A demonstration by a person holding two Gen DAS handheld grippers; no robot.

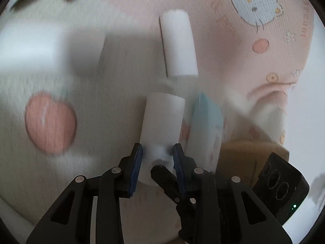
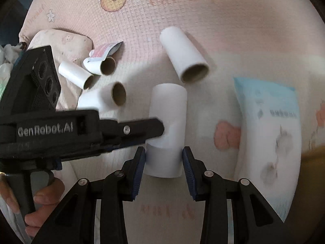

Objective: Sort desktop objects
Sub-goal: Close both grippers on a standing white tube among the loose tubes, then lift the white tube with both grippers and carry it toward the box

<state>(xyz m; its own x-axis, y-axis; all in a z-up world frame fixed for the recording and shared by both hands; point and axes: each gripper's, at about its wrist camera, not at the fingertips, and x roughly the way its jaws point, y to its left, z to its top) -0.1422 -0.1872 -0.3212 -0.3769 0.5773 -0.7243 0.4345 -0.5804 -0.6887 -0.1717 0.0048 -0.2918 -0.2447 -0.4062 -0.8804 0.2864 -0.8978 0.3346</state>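
Note:
A white paper roll tube [image 1: 162, 122] lies between the blue pads of my left gripper [image 1: 158, 160], which pinch its near end so that the wall dents. In the right wrist view the same tube [image 2: 168, 109] stands between the pads of my right gripper [image 2: 163, 160], which is shut on its lower end. The left gripper [image 2: 150, 134] reaches in from the left and clamps the tube just above. One black finger of the right gripper [image 1: 164, 174] shows under the tube. A bigger white tube [image 2: 184, 55] [image 1: 178, 42] lies loose beyond.
Several small white tubes [image 2: 95, 77] and a red-white sachet [image 2: 103, 50] lie at the left on the pink cartoon mat [image 2: 182, 10]. A blue-white packet [image 2: 270, 126] [image 1: 207, 126] lies at the right. A hand [image 2: 46, 199] holds the left gripper's handle. A blurred white box [image 1: 28, 44] is far left.

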